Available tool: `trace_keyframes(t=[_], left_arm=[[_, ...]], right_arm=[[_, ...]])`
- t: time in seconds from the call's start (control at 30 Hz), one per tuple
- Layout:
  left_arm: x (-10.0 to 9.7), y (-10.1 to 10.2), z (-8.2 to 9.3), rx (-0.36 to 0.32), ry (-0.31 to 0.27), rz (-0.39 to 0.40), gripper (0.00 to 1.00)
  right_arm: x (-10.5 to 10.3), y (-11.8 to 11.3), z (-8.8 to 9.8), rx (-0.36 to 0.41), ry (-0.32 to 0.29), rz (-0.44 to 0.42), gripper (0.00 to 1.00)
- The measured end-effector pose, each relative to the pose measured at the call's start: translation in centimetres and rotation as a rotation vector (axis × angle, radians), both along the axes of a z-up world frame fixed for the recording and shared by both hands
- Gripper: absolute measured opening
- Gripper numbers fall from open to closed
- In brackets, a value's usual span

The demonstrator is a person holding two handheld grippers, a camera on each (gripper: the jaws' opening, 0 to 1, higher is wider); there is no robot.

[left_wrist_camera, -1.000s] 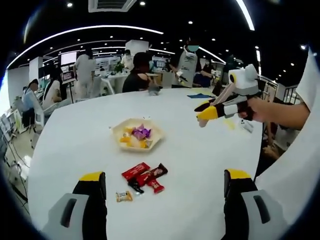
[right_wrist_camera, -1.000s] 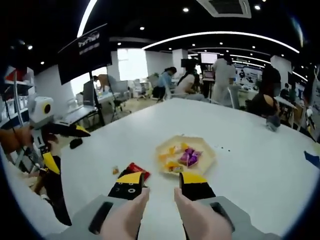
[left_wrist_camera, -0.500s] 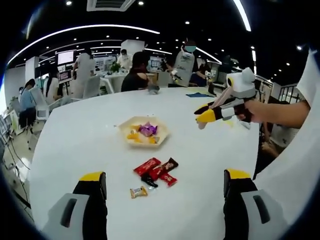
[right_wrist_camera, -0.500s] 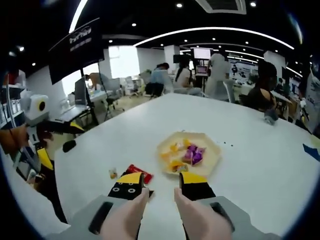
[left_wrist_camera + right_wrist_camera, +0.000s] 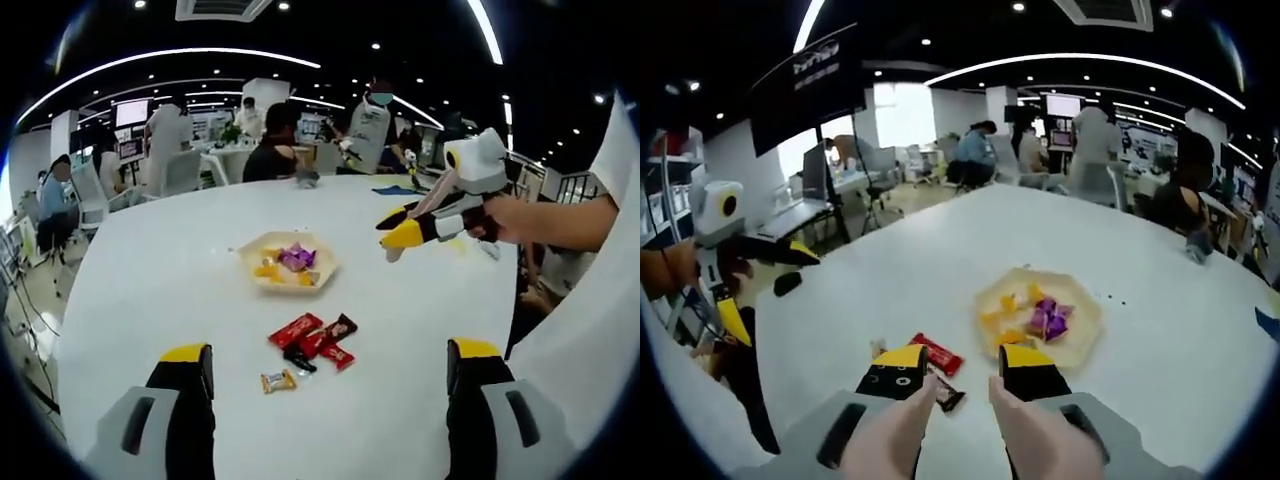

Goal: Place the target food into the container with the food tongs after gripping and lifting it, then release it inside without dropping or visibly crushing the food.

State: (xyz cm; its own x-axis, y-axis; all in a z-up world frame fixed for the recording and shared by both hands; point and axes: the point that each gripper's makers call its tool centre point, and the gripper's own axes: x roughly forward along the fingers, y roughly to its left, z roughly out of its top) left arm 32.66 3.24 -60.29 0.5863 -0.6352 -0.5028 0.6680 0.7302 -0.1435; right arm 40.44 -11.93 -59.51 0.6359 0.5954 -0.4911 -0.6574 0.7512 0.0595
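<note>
A pale hexagonal plate on the white table holds purple-wrapped candies and orange pieces. Nearer lie red and dark candy bars and one small wrapped candy. My left gripper stands wide open just short of the bars, with nothing between its jaws; it also shows at the left of the right gripper view. My right gripper hovers over the bars, its jaws a narrow gap apart and holding nothing. A hand holds it above the table.
A dark small object lies near the table's left edge. A grey object and a blue sheet sit at the far edge. People sit and stand at other tables behind. The person's sleeve is at right.
The right gripper has drifted a little toward the plate side in the left gripper view. Both cameras shifted slightly. Both grippers' jaws stand as before.
</note>
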Motion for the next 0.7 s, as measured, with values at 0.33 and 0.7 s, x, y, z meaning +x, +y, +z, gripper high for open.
trace_keyframes(t=[0.33,0.7], left_arm=[[0.1,-0.5,0.1,0.001,0.001,-0.029,0.98],[-0.3,-1.1,-1.1,0.006,0.023,-0.07,0.97]], right_arm=[[0.7,1.6,0.4,-0.018,-0.016,0.041,0.28],[1.4,2.1,1.3,-0.044,-0.055,0.049,0.28]])
